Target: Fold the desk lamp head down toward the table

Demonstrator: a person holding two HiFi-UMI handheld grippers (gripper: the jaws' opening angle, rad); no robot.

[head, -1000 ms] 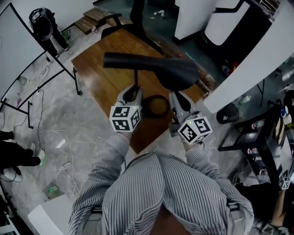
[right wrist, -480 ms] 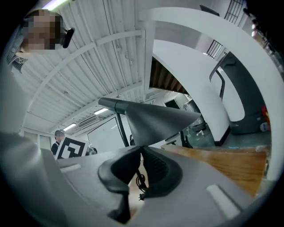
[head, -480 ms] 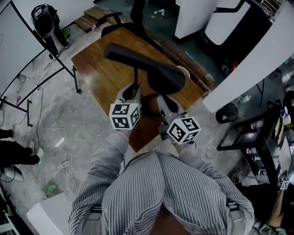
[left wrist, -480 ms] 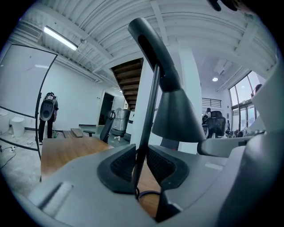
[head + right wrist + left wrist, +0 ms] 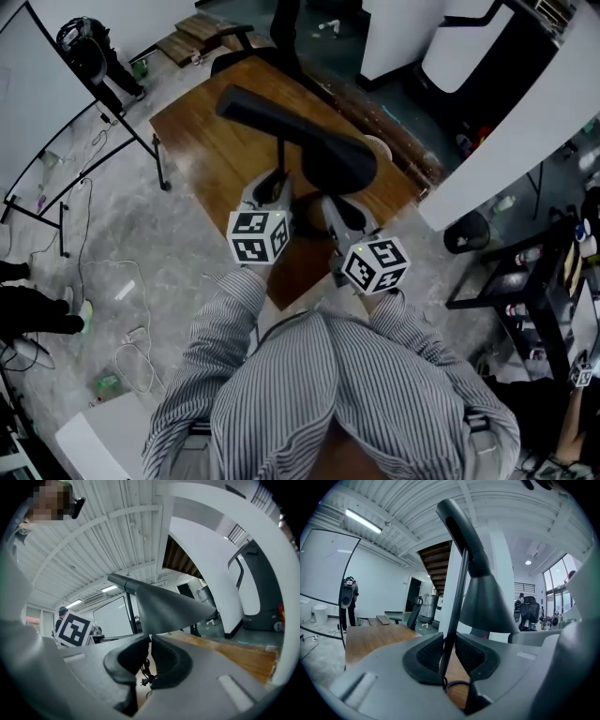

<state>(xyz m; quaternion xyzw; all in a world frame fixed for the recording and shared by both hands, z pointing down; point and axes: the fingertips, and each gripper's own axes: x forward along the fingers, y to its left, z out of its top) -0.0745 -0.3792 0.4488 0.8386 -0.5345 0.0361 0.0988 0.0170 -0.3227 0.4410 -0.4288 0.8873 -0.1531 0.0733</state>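
- My left gripper (image 5: pixel 449 651) is clamped on the thin black metal lamp pole (image 5: pixel 457 597), which stands upright between its pads.
- My right gripper (image 5: pixel 150 656) has just been closing; its nearly shut jaws seem to pinch the rim of the black conical lamp head (image 5: pixel 164 609).
- That head hangs above the brown wooden table (image 5: pixel 211 155).

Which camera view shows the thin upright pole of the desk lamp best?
The left gripper view: the pole rises long and close there, clamped between the left gripper's jaws. The head view shows only a short piece under the lamp arm; the right gripper view shows a part beside the shade.
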